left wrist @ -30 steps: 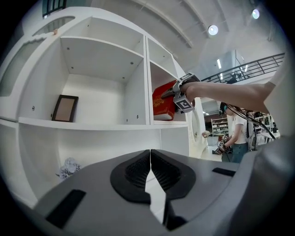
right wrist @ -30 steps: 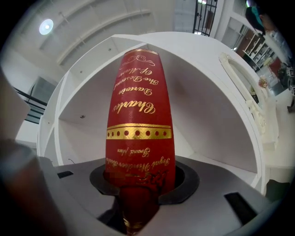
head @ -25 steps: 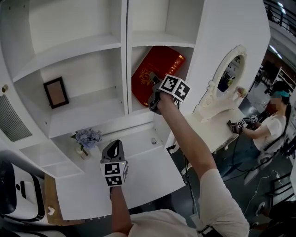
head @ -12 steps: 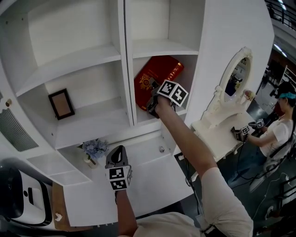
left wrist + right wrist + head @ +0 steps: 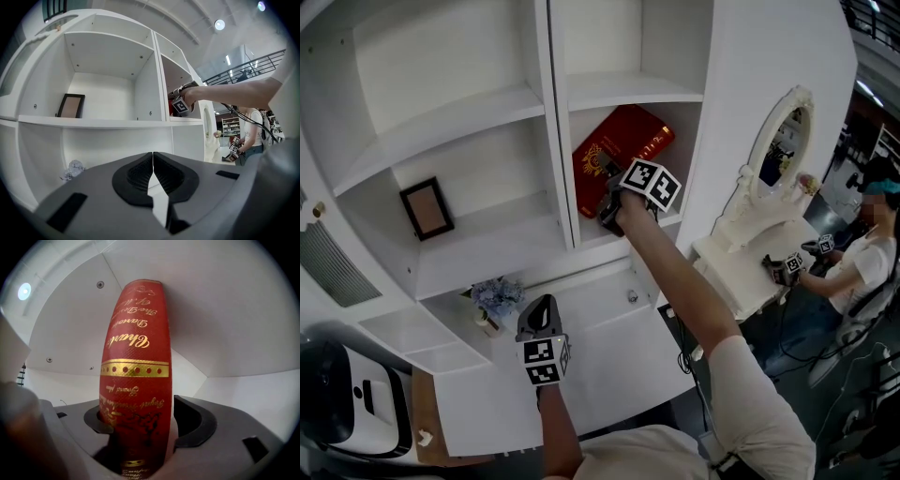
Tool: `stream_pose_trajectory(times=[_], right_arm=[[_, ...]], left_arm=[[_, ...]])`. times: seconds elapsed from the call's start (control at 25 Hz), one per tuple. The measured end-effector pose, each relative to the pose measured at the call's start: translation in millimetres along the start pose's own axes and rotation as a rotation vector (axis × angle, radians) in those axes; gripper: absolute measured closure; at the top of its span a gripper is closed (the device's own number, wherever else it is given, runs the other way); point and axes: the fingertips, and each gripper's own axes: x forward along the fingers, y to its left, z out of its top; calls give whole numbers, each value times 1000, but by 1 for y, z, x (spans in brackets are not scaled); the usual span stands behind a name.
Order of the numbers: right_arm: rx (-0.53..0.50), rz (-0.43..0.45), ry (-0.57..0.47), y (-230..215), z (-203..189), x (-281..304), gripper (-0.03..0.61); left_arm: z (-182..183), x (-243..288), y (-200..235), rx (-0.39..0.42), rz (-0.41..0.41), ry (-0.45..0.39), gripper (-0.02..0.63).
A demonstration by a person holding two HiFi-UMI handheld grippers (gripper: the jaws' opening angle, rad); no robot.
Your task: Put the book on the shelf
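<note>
A red book with gold print (image 5: 619,150) stands tilted in the right middle compartment of the white shelf unit (image 5: 553,202), leaning back toward the compartment's wall. My right gripper (image 5: 607,194) is at the book's lower edge. In the right gripper view the book (image 5: 136,371) sits between the jaws of that gripper (image 5: 146,420), which are opening; a gap shows beside the right jaw. My left gripper (image 5: 539,314) hangs low in front of the shelf, shut and empty, its jaws (image 5: 153,164) meeting.
A dark picture frame (image 5: 427,208) stands in the left compartment. A small flower bunch (image 5: 497,295) sits on the ledge below. To the right are an ornate white mirror (image 5: 778,150) and a person (image 5: 862,253) holding grippers. A white device (image 5: 356,422) lies lower left.
The view has shifted a little. The book stays in the right compartment with my right gripper at its lower edge. The left gripper has hardly moved.
</note>
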Motion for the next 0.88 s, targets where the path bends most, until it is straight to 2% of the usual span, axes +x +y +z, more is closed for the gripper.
stream_pose_trajectory(times=[0.12, 0.48, 0.72, 0.88], right_arm=[[14, 10, 17, 0, -4, -6, 227], [28, 50, 34, 9, -7, -34, 216], [-7, 49, 34, 11, -4, -65, 216], [-90, 29, 46, 7, -7, -87, 215]], left_arm=[[-2, -3, -4, -1, -12, 0, 595], [-6, -10, -21, 3, -64, 2, 595], [-5, -18, -35, 13, -102, 3, 595], [-7, -24, -44, 15, -126, 5, 595]])
